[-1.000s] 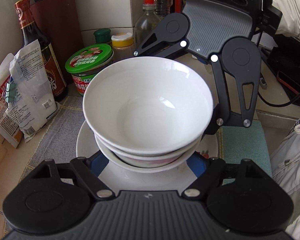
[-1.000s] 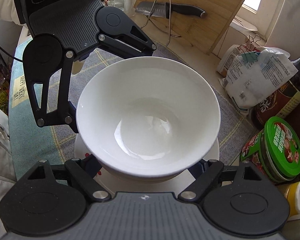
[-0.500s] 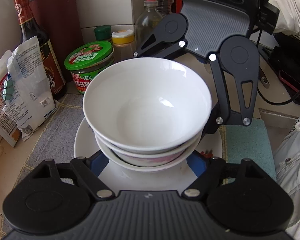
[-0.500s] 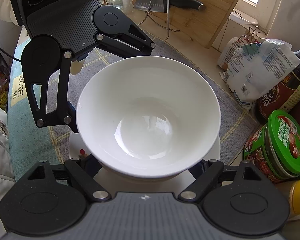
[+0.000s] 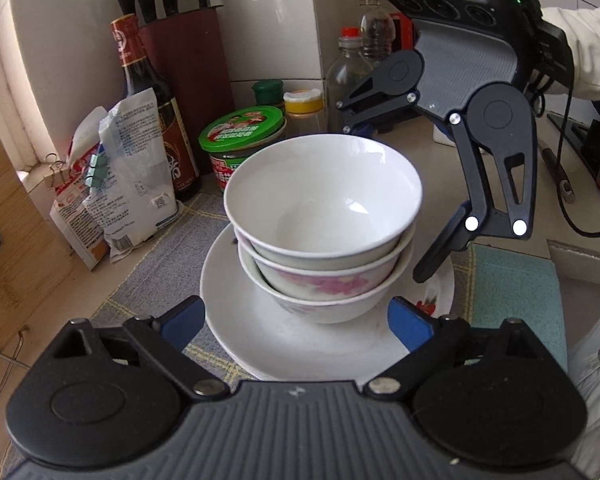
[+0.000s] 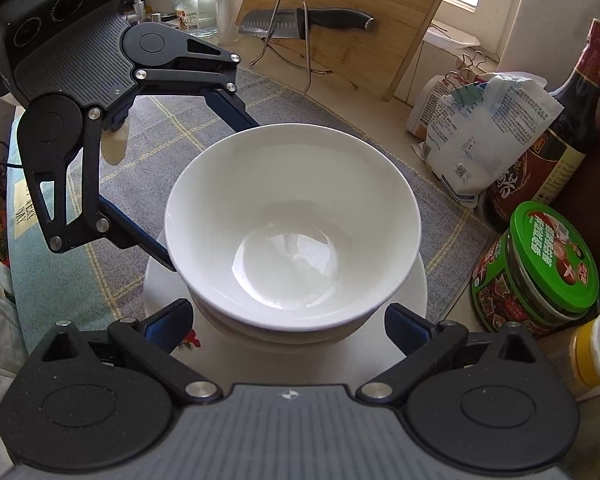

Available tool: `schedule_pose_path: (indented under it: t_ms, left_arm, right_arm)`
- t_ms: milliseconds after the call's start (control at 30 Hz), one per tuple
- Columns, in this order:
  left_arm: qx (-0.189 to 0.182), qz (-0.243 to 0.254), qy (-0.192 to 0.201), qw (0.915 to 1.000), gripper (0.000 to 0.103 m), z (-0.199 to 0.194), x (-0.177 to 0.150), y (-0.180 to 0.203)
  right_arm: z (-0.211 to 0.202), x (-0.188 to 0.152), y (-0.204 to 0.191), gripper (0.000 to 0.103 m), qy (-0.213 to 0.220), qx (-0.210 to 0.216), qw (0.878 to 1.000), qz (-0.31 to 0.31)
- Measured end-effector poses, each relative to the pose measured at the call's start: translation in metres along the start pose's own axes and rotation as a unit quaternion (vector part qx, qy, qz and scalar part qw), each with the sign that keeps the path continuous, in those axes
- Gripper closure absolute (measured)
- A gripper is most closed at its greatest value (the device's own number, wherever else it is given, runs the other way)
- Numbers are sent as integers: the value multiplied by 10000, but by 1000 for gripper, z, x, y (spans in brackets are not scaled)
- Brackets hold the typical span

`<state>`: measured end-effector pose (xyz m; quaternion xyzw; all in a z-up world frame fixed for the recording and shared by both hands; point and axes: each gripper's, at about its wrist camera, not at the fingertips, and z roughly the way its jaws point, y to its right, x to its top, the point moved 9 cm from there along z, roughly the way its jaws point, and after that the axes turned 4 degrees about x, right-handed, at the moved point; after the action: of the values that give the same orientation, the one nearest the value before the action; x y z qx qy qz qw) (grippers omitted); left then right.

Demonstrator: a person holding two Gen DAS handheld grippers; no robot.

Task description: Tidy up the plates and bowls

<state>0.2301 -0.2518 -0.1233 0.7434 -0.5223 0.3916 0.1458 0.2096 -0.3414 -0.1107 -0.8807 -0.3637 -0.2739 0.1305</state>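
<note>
— Where do the bowls stand?

— Stacked three high: a plain white bowl (image 5: 324,196) on top, nested in a bowl with pink flowers (image 5: 324,280), with a third bowl under that. The stack sits on a white plate (image 5: 276,340), and the plate lies on a grey checked mat (image 5: 156,276) on the worktop (image 5: 580,208).

— And the left gripper (image 5: 296,318)?

— Spread wide, its blue-tipped fingers either side of the stack, over the plate's near rim, pinching nothing.

— The right gripper (image 6: 286,322)?

— Also spread, on the opposite side, with the stack between its fingers and nothing held.

— What is around?

— A green-lidded jar (image 5: 244,144) just behind the bowls, a dark sauce bottle (image 5: 148,108), and a clipped bag (image 5: 128,176) beside it.
</note>
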Motion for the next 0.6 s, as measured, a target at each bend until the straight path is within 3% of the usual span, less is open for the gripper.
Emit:
schedule_pose_path:
  t_ms: [100,267,400,500,600]
  left_arm:
    - [281,-318,322,9986,4,-19,2,-6]
    - [719,-875,908,9894,1,-52,2,-19]
    - [1015,-1405,920,9806,1,-69,-4,-27]
    - [1409,-1759,741,9714,1,-86,-15,-29]
    - [1488,-2027,558,9663,1,-103,-24,-26]
  right_arm:
    - [-11,2,-8,0,49,-246,9994,219]
    - [-22,8,-24,0,77,-885,9934,732]
    - [-26,11,-42,0,55,-1416,9788,1481]
    - [-34,11,-61,0,157,-1953,9588,2055]
    - [-45,8,-80,0,270,-2475,9285,2755]
